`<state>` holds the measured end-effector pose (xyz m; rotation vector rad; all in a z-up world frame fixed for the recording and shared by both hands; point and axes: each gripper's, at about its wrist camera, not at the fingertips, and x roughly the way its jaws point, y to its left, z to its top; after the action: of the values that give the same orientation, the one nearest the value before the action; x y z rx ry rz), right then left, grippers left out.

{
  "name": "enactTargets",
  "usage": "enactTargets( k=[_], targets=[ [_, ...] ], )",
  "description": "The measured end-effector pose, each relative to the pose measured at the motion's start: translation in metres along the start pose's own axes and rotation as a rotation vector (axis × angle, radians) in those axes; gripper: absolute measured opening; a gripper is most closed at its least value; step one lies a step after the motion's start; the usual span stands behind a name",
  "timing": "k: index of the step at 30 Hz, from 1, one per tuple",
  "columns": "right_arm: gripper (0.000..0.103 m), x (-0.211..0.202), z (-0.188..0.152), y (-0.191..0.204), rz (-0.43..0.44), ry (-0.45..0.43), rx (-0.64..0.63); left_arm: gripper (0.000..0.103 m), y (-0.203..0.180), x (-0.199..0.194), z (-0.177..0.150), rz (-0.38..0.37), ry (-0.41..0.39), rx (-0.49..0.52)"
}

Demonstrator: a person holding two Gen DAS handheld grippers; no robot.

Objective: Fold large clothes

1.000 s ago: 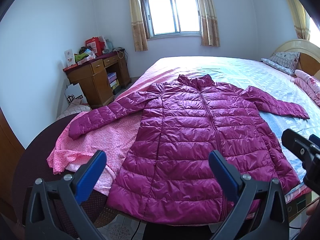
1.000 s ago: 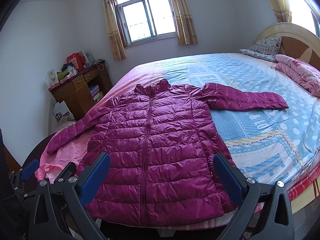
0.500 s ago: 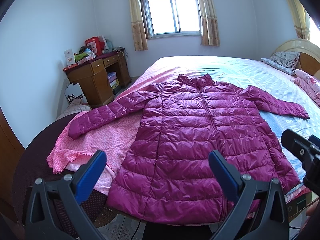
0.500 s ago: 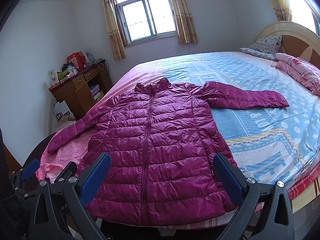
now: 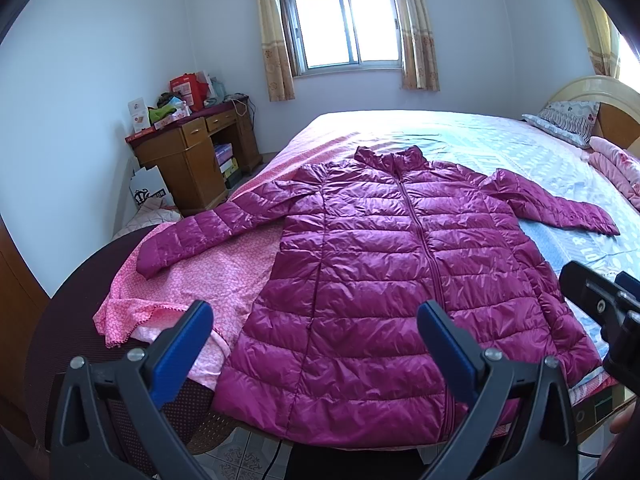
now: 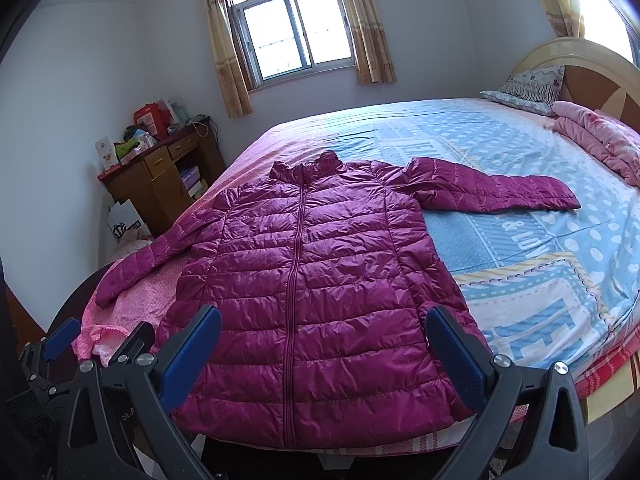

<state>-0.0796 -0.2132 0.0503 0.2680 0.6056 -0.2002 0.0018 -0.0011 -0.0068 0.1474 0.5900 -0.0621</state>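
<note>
The jacket [image 5: 400, 280] lay flat and zipped on the bed [image 6: 520, 152], hem at the near edge, both sleeves spread out; the left gripper [image 5: 316, 344] hung above the hem with its jaws wide apart, holding nothing; the right gripper [image 6: 324, 348] hovered likewise, released; a desk [image 5: 188, 160] stood by the wall.

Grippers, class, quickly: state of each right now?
Left gripper: open, holding nothing, short of the jacket.
Right gripper: open, holding nothing.
</note>
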Motion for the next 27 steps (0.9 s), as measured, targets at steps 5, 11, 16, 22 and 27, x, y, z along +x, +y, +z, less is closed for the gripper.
enactTargets(
  k=[5, 11, 16, 22, 27],
  targets=[
    [0.102, 0.002, 0.000, -0.001, 0.002, 0.009, 0.004, 0.103, 0.000, 0.000, -0.001, -0.001, 0.001, 0.001],
    [0.102, 0.006, 0.000, -0.008, -0.001, 0.021, 0.032, 0.103, 0.000, 0.002, -0.006, -0.004, 0.009, 0.002],
    [0.102, 0.014, -0.005, -0.015, 0.008, 0.027, 0.050, 0.103, -0.003, 0.011, -0.016, -0.026, 0.037, 0.001],
    [0.102, 0.041, -0.014, -0.026, 0.034, 0.108, 0.068, 0.103, -0.013, 0.035, -0.028, -0.064, 0.120, 0.024],
    [0.102, 0.063, -0.012, -0.048, 0.039, 0.140, 0.108, 0.103, -0.018, 0.055, -0.029, -0.086, 0.171, 0.033]
  ],
)
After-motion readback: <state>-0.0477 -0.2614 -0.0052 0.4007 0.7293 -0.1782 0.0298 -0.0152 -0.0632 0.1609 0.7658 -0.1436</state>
